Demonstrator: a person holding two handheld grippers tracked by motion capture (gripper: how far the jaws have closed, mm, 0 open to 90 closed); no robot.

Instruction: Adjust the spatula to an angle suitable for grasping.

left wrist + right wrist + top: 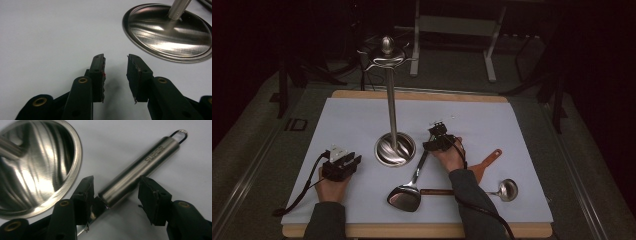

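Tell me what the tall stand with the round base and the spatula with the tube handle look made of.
Tall stand with round base: likely brushed steel, streaky mirror glare. Spatula with tube handle: apparently satin stainless metal, grey sheen, stamped lettering.

- A wooden table [412, 230] carries a pale sheet [352, 120] over nearly all its top.
- Grey carpet floor [252, 130] lies all around it.
- At 12 o'clock, a metal frame [452, 25] stands on two legs.
- The room beyond is dark.
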